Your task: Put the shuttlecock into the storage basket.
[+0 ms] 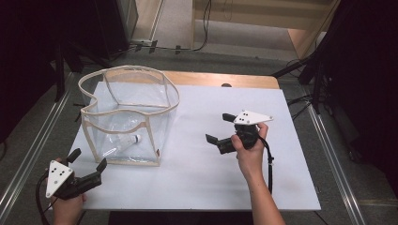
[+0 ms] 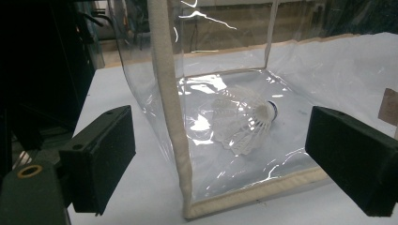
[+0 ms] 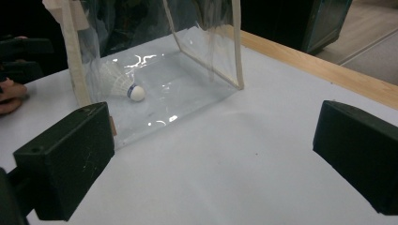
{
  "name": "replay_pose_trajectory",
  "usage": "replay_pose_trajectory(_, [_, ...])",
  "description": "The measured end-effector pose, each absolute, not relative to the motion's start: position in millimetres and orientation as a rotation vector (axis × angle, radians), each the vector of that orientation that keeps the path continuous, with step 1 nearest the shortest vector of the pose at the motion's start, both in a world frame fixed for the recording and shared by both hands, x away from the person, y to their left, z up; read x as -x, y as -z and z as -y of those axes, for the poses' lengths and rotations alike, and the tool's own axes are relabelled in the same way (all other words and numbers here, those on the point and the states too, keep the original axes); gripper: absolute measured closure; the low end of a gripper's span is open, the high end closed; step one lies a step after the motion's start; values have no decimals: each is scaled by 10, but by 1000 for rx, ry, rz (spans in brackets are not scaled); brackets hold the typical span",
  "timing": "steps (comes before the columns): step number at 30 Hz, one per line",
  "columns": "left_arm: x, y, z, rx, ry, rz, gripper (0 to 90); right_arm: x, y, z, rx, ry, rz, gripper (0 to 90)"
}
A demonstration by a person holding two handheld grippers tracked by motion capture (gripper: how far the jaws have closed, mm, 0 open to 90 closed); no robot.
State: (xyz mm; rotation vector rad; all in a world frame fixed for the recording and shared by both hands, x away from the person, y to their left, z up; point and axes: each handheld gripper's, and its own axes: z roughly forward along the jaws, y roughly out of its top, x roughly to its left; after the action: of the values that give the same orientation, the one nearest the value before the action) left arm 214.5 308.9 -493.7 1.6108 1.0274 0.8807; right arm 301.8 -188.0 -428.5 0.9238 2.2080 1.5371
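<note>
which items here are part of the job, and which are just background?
In the job:
- clear bag with cream trim, standing open
- shuttlecock lying inside it
- left gripper, open, near the bag's corner
- right gripper, open, apart from the bag

Just around:
- white table
- cables on the floor
</note>
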Motion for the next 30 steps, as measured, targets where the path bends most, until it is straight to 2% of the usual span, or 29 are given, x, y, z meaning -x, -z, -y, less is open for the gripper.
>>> replay_pose_trajectory(30, [-2141,4939,-3086,-1612,-884,-1027,93,-2682,4643,2344,-1033,-1526,-2169,0])
